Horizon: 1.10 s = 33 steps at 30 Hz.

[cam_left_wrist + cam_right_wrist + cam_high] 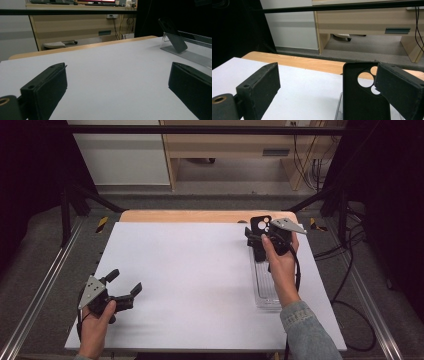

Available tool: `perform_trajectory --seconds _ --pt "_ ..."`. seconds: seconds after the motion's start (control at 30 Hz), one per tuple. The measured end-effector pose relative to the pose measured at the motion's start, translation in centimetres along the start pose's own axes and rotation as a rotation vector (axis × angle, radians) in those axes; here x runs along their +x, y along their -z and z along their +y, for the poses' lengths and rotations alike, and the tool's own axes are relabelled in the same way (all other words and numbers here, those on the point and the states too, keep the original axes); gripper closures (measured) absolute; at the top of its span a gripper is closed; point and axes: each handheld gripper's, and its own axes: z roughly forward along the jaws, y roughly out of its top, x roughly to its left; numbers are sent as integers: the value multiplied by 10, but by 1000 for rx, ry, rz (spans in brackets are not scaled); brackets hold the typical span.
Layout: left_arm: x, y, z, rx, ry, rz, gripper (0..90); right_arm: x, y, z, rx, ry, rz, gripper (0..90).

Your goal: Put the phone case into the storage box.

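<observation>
A black phone case (261, 224) with round camera holes stands upright at the far end of a clear plastic rack (265, 287) on the right of the white table. My right gripper (260, 235) is just behind the case, open. In the right gripper view the case (359, 100) rises between the wide-apart jaws, and the right jaw overlaps its right edge; I cannot tell if they touch. My left gripper (126, 281) rests open near the front left of the table with nothing between its jaws. The left gripper view shows the case (172, 35) far off, leaning on the rack (190, 53).
The white table top (190, 275) spreads wide between the two grippers, with a wooden edge (180, 216) at the back. Metal frame rails (42, 290) run along both sides. Cables (345, 270) lie on the floor to the right. A wooden desk (367, 20) stands beyond the table.
</observation>
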Motion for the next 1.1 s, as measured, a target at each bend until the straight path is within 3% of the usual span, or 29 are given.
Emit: perform_trajectory --seconds 0.7,1.1 --pt "-1 -1 -1 5 -1 -2 22 -1 22 -2 -7 44 24 62" --pt "1 1 0 3 1 2 22 -3 32 3 -29 39 34 56"
